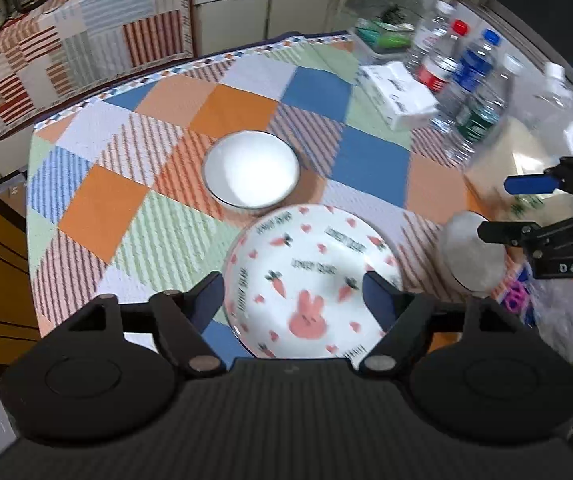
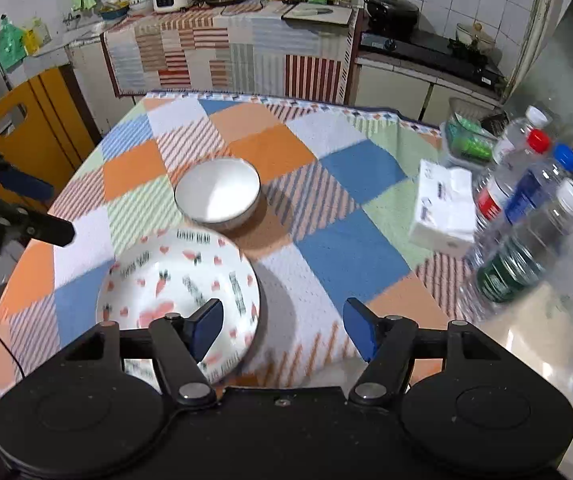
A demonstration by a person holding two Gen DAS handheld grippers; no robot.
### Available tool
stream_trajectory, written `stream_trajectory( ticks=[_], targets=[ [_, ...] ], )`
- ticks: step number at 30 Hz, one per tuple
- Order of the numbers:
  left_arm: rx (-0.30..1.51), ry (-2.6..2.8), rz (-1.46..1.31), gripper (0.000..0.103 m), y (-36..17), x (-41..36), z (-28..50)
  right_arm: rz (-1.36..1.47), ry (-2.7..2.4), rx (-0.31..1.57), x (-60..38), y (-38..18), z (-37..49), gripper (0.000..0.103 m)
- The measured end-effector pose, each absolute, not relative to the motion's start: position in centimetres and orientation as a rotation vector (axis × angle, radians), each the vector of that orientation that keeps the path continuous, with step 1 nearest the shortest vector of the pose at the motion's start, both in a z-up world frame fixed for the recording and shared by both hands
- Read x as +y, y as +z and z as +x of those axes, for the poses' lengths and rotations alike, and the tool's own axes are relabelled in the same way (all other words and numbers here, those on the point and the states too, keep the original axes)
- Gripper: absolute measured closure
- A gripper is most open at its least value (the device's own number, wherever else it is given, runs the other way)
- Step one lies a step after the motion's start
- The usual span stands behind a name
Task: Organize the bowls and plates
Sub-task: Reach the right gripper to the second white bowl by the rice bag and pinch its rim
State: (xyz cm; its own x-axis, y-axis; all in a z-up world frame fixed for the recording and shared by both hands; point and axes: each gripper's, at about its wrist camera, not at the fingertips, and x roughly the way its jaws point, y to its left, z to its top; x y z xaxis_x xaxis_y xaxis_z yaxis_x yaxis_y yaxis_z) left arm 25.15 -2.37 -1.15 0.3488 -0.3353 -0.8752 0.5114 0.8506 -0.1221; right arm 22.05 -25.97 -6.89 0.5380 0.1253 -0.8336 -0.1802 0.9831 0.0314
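A: Which step is this?

B: Between grips, I'd judge. The left gripper (image 1: 294,296) has its jaws spread, with nothing pinched; the plate (image 1: 312,284) only shows between the fingers, lying on the cloth below. The right gripper (image 2: 282,326) is spread too, over bare cloth just beside the plate's edge.

A: And the bowl?

B: The bowl (image 1: 251,168) stands upright just beyond the plate, near it; I can't tell if the rims touch. Neither is stacked on the other.

A: So the next move?

B: Probably one gripper must come down onto a rim, close on it and lift. The bowl's wall looks the easier hold; the plate's rim lies low on the cloth.

A: The surface?

B: A table (image 2: 350,248) under a patchwork cloth of orange, blue and green squares. Water bottles (image 2: 526,200) and a tissue pack (image 2: 444,208) crowd the right side. Beyond is a kitchen counter (image 2: 226,44) with cookers and a stove (image 2: 430,50).
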Motion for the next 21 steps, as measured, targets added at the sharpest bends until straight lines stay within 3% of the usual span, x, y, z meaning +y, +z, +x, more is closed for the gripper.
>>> stream_trajectory(
  ticks=[6, 21],
  targets=[
    [1.083, -0.599, 0.228, 0.016, -0.9, -3.4, 22.4, -0.092, 0.155, 1.003, -27.3, -6.7, 18.4, 0.031],
    [1.071, -0.678, 0.296, 0.015, -3.2, -8.0, 20.2, 0.013, 0.168, 0.914, -29.8, -9.1, 12.1, 0.031]
  ],
)
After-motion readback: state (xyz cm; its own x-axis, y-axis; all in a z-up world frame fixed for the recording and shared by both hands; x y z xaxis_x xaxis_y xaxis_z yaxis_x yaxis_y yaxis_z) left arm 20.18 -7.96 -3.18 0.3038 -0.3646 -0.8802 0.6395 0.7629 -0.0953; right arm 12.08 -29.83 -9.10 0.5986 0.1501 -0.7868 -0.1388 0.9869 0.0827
